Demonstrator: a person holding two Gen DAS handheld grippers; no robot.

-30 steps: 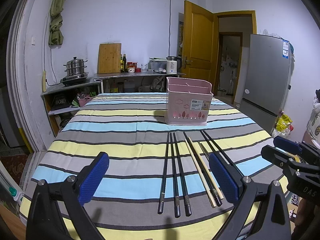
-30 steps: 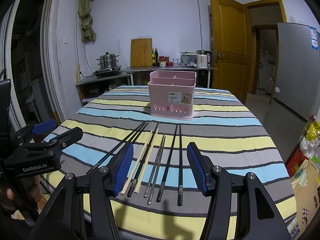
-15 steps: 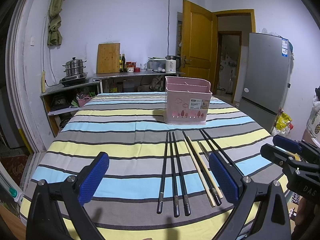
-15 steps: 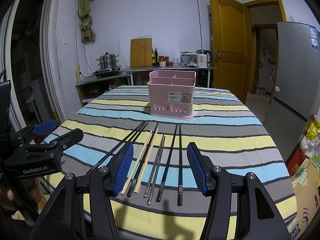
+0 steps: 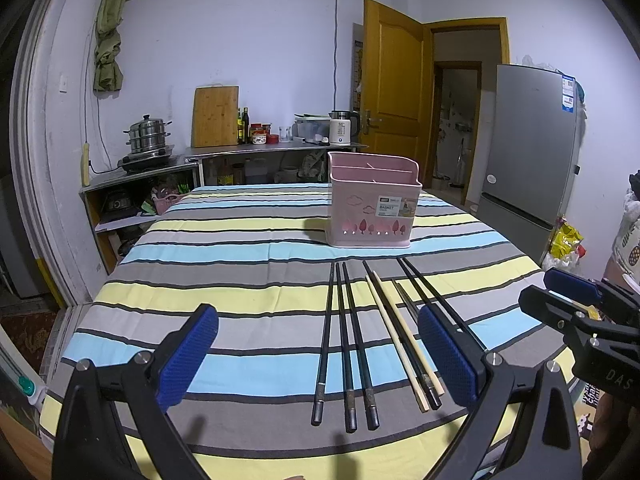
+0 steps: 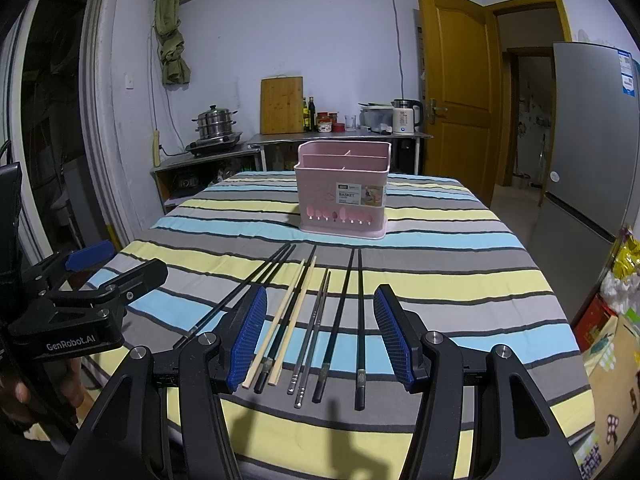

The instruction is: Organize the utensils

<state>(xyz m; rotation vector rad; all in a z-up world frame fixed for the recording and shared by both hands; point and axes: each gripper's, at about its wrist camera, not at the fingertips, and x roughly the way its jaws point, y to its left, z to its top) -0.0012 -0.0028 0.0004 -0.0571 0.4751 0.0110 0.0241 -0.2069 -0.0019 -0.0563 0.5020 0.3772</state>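
Several chopsticks lie side by side on the striped tablecloth: black chopsticks [image 5: 345,344], a pale wooden pair [image 5: 394,336] and a thin metal pair [image 6: 316,332]. Behind them stands a pink utensil basket [image 5: 372,200] with divided compartments, also in the right wrist view as the basket [image 6: 343,196]. My left gripper [image 5: 318,354] hovers open above the near ends of the black chopsticks, holding nothing. My right gripper [image 6: 320,330] is open over the near ends of the wooden and metal pairs. Each gripper shows at the edge of the other's view.
The table [image 5: 240,248] carries a striped cloth and ends just below the grippers. Behind it is a counter [image 5: 256,150] with a steamer pot, cutting board, bottles and kettle. A fridge [image 5: 528,152] and an open door [image 5: 394,88] are at the right.
Both grippers stay open and nearly still; the views shift only slightly. The chopsticks and basket have not moved.
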